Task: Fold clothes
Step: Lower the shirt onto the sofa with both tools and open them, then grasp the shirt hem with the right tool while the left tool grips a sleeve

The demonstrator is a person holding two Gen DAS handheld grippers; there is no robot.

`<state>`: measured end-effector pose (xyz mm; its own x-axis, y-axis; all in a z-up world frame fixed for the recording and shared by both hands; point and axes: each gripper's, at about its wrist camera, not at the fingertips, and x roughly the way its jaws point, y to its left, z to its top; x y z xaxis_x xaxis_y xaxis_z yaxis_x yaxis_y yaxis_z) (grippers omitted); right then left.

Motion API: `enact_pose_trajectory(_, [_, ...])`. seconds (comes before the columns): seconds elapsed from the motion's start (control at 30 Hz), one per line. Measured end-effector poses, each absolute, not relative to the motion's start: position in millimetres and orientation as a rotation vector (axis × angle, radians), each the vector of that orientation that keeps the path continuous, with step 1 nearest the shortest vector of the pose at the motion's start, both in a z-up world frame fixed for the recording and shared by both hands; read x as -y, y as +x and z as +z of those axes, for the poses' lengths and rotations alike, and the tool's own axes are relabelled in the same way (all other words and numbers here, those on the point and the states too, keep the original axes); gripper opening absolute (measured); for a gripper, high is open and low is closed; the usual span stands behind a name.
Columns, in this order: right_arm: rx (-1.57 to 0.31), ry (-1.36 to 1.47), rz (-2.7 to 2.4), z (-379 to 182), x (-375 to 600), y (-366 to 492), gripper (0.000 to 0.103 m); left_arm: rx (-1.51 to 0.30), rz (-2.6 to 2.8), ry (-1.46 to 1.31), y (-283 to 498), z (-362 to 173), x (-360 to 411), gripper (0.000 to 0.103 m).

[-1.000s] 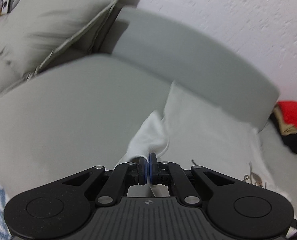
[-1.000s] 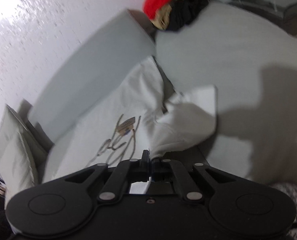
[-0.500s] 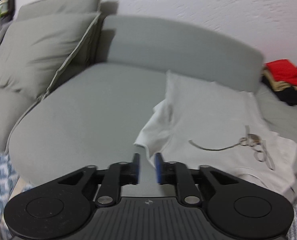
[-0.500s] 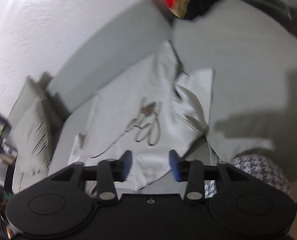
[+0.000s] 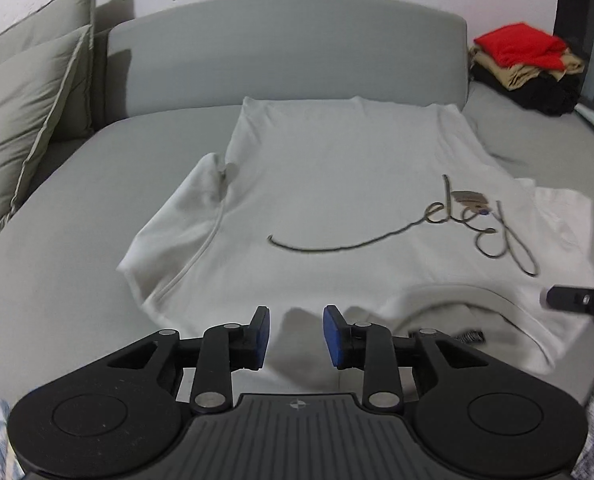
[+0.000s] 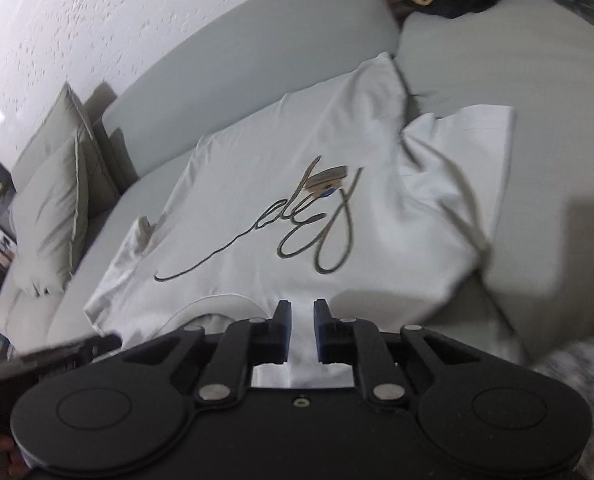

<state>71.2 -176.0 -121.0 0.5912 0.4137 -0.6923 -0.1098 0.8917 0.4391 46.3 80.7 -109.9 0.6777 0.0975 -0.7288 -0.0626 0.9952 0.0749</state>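
A white T-shirt (image 5: 337,184) (dark script across its chest) lies spread flat on the grey sofa (image 5: 77,216), while the left gripper (image 5: 296,334) hovers over its near edge with jaws opening, and the right gripper (image 6: 299,330) narrows its unclamped jaws over the shoulder.

text: cursive script, illegible | on: white T-shirt (image 5: 337,184) chest | other labels: none readable

My white T-shirt (image 5: 337,168) carries a dark cursive script print (image 5: 449,224). It lies on the grey sofa (image 5: 77,220). At two o'clock, a red garment (image 5: 521,46) tops tan and black ones.
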Motion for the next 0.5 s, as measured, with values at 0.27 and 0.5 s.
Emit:
enact_pose_trajectory(0.27, [-0.977,0.142,0.373,-119,159,35,0.013,-0.829,0.009,0.243,-1,-114,-72,0.025])
enact_pose_trajectory(0.5, [-0.810,0.398,0.267,-95,222,51,0.031,-0.719,0.002,0.110,17,-94,-88,0.035])
